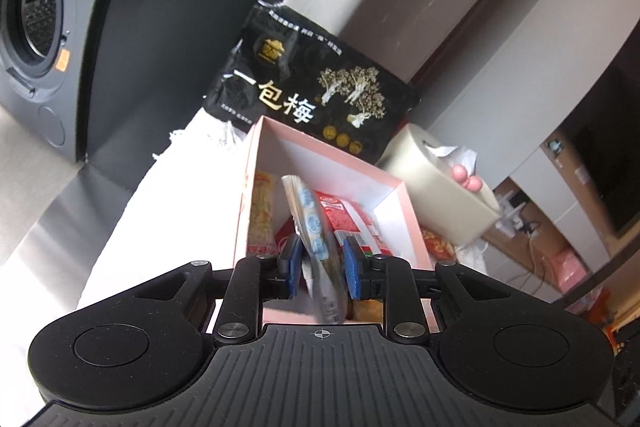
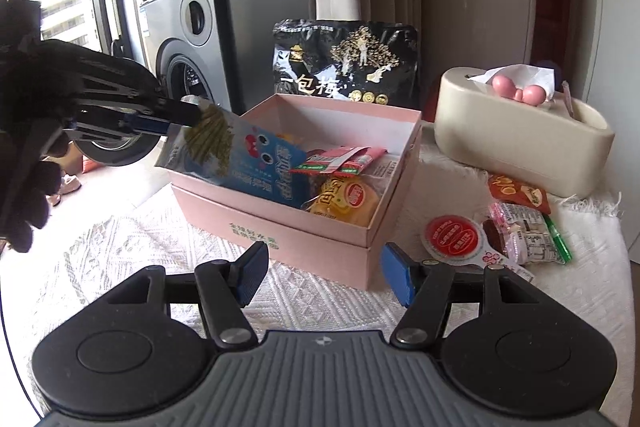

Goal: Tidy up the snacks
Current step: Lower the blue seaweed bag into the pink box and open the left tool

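Left wrist view, item 1: my left gripper [image 1: 319,267], clamped on a blue snack packet [image 1: 316,227] by its top end. I hold it by the end so the body hangs down into the pink box [image 1: 396,211] at frame centre; the packet is blurred, so its lower edge I cannot place exactly.

Item 2: pink box, open, on the white cloth [image 1: 132,211]. Inside, a yellow packet [image 1: 262,215] stands along the left wall and a red packet [image 1: 348,219] lies to the right of the blue one.

Item 3: black plum bag [image 1: 308,83], upright behind the box, seemingly too big to go in.

Right wrist view, item 4: my right gripper [image 2: 324,275], fingers spread wide with nothing between them, low in the frame just short of the box's near corner. I judge it kept free for the next pickup.

Item 5: left gripper [image 2: 160,119] again, entering from the left edge, with the blue snack packet [image 2: 240,155] tilted across the box's left rim, partly inside.

Item 6: loose snacks on the cloth at right of the frame, outside the box: a round red-lidded cup [image 2: 452,239], a clear wrapped sweet [image 2: 528,239], and a small red-brown sachet [image 2: 520,193]. These look like the remaining work.

Item 7: cream tissue holder [image 2: 520,143], upper right, beside the box.
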Demonstrator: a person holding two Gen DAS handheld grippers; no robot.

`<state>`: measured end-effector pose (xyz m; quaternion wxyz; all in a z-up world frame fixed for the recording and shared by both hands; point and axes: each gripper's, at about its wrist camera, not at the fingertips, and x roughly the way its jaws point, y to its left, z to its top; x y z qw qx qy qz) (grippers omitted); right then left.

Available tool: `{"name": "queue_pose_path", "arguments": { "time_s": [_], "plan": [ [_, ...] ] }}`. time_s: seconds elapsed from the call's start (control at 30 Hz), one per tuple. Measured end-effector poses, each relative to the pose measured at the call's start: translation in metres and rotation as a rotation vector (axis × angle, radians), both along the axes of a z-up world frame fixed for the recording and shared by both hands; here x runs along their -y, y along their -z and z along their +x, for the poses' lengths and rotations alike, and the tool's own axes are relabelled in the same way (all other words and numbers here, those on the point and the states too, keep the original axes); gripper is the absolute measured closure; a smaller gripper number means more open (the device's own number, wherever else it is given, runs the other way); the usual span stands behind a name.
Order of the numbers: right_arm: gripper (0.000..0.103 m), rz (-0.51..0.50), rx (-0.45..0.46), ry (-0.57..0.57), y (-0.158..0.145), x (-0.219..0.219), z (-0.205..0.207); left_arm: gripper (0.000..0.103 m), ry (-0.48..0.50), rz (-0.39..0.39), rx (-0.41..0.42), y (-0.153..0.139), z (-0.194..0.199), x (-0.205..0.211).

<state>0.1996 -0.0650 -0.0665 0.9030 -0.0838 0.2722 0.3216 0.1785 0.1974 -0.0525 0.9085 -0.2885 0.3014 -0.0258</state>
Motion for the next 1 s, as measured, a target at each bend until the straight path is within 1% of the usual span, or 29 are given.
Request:
{"name": "queue_pose_path", "arguments": {
  "time_s": [0.03,0.1,0.13,0.2,0.23,0.3,0.37,0.43,0.53,0.6,0.73,0.87,0.93,1.0],
  "plan": [
    [0.040,-0.001,0.001,-0.004,0.000,-0.001,-0.001,0.072,-0.006,0.014,0.003,0.001,0.004,0.001],
    [0.040,-0.005,0.003,-0.011,0.001,-0.005,-0.001,0.056,-0.015,0.037,0.005,0.005,0.015,0.002],
    [0.040,-0.007,0.004,-0.015,0.001,-0.006,-0.002,0.055,-0.014,0.042,0.000,0.008,0.020,0.002],
    [0.040,-0.012,0.004,-0.019,0.002,-0.008,-0.002,0.058,0.012,0.017,-0.006,0.015,0.028,0.003],
    [0.040,-0.015,0.002,-0.019,0.003,-0.009,-0.002,0.060,0.031,0.008,0.003,0.017,0.030,0.006],
    [0.040,-0.020,-0.001,-0.017,0.004,-0.010,-0.002,0.071,0.085,0.007,0.028,0.018,0.032,0.015],
    [0.040,-0.025,-0.008,-0.011,0.006,-0.010,0.000,0.074,0.134,0.012,0.042,0.017,0.034,0.025],
    [0.040,-0.029,-0.017,-0.002,0.008,-0.010,0.004,0.074,0.135,0.029,0.053,0.014,0.037,0.030],
    [0.040,-0.027,-0.023,0.003,0.009,-0.011,0.005,0.077,0.123,0.014,0.075,0.012,0.040,0.027],
    [0.040,-0.022,-0.026,-0.001,0.009,-0.012,0.005,0.082,0.099,0.007,0.082,0.012,0.039,0.020],
    [0.040,-0.020,-0.023,-0.003,0.010,-0.010,0.004,0.084,0.077,-0.063,0.136,0.006,0.024,0.001],
    [0.040,-0.016,-0.028,0.006,0.010,-0.007,0.006,0.084,0.051,-0.128,0.202,-0.011,0.017,-0.011],
    [0.040,-0.013,-0.031,0.010,0.010,-0.007,0.007,0.084,0.051,-0.171,0.212,-0.014,0.026,-0.011],
    [0.040,-0.011,-0.035,0.006,0.009,-0.009,0.006,0.084,0.097,-0.245,0.185,-0.007,0.046,-0.008]
  ]
}}
